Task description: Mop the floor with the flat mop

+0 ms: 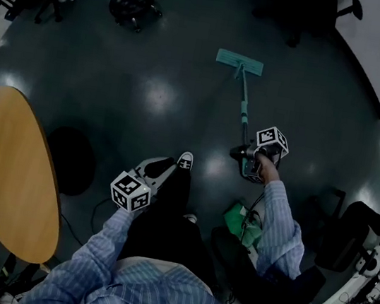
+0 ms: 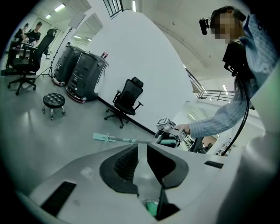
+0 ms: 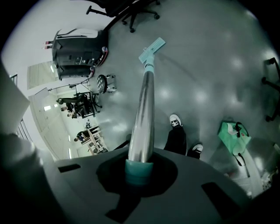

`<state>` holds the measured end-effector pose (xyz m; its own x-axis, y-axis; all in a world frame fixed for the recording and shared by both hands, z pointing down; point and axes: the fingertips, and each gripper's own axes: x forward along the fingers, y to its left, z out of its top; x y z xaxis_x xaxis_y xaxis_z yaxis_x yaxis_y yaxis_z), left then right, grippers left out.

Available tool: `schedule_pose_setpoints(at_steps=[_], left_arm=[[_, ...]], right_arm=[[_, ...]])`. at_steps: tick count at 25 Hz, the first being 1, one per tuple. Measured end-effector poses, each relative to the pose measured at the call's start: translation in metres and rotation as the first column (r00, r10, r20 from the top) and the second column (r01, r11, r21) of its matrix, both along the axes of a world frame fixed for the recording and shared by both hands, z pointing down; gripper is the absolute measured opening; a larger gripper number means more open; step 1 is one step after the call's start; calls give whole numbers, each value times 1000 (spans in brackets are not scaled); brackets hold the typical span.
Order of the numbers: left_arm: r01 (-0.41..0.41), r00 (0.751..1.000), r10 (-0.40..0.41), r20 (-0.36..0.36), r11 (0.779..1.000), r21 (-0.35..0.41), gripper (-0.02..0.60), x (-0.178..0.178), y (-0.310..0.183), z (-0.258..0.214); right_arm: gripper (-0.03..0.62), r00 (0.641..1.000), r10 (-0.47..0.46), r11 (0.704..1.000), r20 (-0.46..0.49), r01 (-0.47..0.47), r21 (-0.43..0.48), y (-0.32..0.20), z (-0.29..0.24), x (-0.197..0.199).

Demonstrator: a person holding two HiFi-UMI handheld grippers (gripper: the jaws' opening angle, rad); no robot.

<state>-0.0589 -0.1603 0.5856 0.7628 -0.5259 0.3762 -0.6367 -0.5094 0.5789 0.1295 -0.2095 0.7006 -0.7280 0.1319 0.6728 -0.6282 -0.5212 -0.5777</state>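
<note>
While the right gripper (image 3: pixel 139 168) pinched the metal handle of the teal flat mop (image 1: pixel 239 62), its head flat on the dark floor (image 1: pixel 155 99) far from the oval wooden desk (image 1: pixel 8 169), the left gripper (image 2: pixel 142 159) hung spread and empty nearer that desk.

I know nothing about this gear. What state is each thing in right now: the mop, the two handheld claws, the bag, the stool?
Teal flat mop: pad flat on the grey floor, handle tilted up into the right gripper.
Right gripper: shut on the mop's handle end.
Left gripper: jaws slightly apart, empty.
Green bag: lying on the floor beside the person's feet.
Black round stool: upright, unoccupied.
</note>
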Motion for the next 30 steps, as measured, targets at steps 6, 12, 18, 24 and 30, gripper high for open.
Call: schedule_pose_setpoints(at_steps=[6,12,18,24,30], left_arm=[[-46,999,46,-11,999,17,64,8,68,-18],[-58,998,60,-25,996,67,64,8,127,-28],[-70,996,75,-38,992,107,64,12,207,-45],[-66,997,71,-37,990,128,64,1,274,-52],[-55,997,63,-47,988,146,64,1,315,-61]], right_arm=[[9,999,32,999,36,-31,-11,124,-8,-9],[9,997,56,998,58,-55,-20,238,-12,-22],[9,996,49,998,71,-46,-36,356,-23,-29],[9,997,26,998,78,-22,-55,465,-35,-30],[9,997,-12,996,81,19,-82,554,-50,-15]])
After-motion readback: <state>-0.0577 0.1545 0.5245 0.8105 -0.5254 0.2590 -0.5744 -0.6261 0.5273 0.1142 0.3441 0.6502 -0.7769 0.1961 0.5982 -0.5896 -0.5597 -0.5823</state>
